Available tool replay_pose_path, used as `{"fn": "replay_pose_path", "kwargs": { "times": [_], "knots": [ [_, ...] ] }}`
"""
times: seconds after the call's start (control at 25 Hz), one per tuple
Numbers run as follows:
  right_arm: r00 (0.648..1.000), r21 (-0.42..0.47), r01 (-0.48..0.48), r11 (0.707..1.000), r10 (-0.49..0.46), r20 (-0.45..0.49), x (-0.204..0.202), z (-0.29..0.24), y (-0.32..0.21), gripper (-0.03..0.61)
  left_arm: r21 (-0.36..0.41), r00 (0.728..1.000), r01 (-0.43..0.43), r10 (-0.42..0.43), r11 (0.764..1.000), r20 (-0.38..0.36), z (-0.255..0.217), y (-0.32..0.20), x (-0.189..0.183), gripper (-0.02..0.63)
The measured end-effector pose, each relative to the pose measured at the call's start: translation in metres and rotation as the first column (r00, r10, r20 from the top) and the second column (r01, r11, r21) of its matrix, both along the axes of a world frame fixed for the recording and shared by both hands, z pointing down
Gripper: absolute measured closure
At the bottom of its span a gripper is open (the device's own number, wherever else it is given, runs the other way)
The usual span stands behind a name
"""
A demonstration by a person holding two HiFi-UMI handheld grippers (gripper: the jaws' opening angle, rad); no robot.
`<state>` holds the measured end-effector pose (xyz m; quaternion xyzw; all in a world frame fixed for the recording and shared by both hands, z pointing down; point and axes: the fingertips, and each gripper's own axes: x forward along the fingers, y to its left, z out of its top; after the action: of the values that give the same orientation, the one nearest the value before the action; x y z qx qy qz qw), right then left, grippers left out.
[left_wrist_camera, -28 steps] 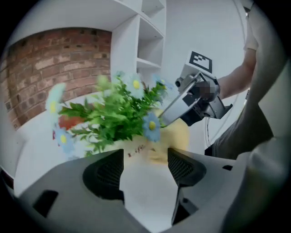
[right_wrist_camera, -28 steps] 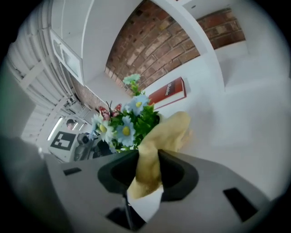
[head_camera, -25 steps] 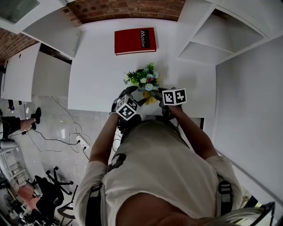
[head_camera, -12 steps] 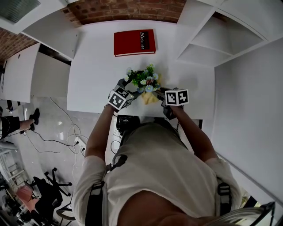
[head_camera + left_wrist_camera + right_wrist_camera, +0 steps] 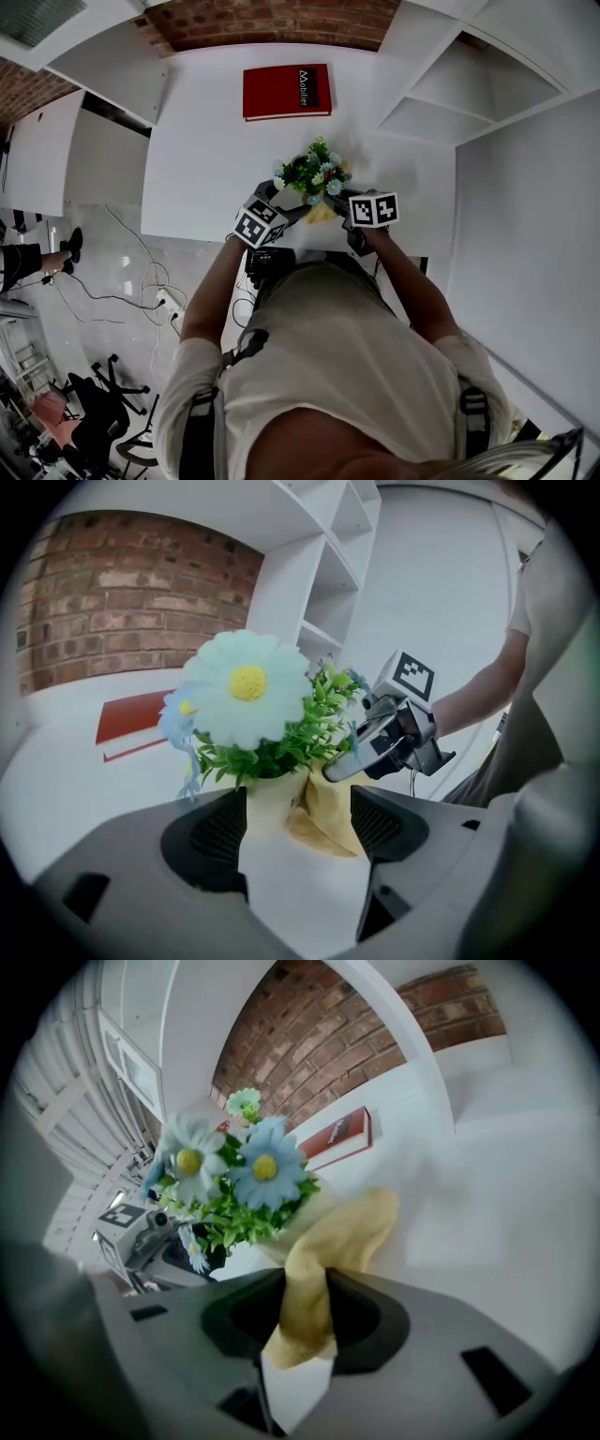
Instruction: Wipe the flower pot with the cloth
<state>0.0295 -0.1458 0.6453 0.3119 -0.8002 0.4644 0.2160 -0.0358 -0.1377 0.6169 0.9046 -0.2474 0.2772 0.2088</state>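
Wiping looks underway: right gripper (image 5: 305,1288) is clamped on the yellow cloth (image 5: 352,1227), draped against the flower pot (image 5: 272,803) mid-frame. Left gripper (image 5: 298,817), jaws just opened wide, brackets the pot, probably to steady it.

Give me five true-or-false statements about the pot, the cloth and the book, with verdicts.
1. The right gripper is shut on the yellow cloth. True.
2. The book is blue. False: it is red.
3. The cloth lies against the flower pot. True.
4. The flower pot is empty. False: it holds flowers.
5. The flower pot stands on the book. False: they are apart on the table.
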Motion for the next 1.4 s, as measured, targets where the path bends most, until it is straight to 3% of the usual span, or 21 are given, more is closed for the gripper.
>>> {"fn": "replay_pose_path", "kwargs": {
  "times": [0.12, 0.32, 0.6, 0.88, 1.2, 1.32, 1.4],
  "knots": [
    [1.000, -0.007, -0.011, 1.000, 0.010, -0.006, 0.001, 0.003, 0.003, 0.440, 0.006, 1.000, -0.016, 0.016, 1.000, 0.017, 0.004, 0.009, 0.001, 0.275],
    [0.998, 0.010, -0.046, 0.999, 0.046, 0.033, 0.004, -0.011, -0.003, 0.439, 0.003, 0.998, 0.069, -0.069, 0.998, -0.010, 0.001, -0.018, -0.023, 0.273],
    [0.998, 0.043, -0.033, 0.999, 0.031, 0.059, 0.001, -0.018, -0.010, 0.439, -0.006, 0.997, 0.011, -0.011, 1.000, -0.076, -0.017, -0.041, 0.000, 0.268],
    [0.999, 0.044, 0.009, 0.999, -0.011, 0.039, -0.002, -0.014, -0.006, 0.439, 0.018, 0.999, -0.023, 0.024, 1.000, -0.047, -0.015, -0.021, 0.011, 0.268],
    [0.998, 0.032, 0.051, 0.998, -0.052, 0.039, -0.008, -0.009, 0.008, 0.439, 0.004, 0.994, 0.053, -0.052, 0.999, -0.092, -0.019, -0.007, 0.004, 0.268],
    [0.999, 0.034, 0.018, 0.999, -0.020, 0.047, 0.000, -0.013, 0.003, 0.439, -0.008, 0.982, 0.099, -0.099, 0.995, -0.163, -0.035, -0.024, -0.007, 0.268],
    [0.998, 0.042, -0.012, 0.999, 0.010, 0.054, 0.008, -0.017, -0.005, 0.439, -0.042, 0.972, 0.073, -0.081, 0.996, -0.220, -0.047, -0.034, -0.005, 0.268]
  ]
}}
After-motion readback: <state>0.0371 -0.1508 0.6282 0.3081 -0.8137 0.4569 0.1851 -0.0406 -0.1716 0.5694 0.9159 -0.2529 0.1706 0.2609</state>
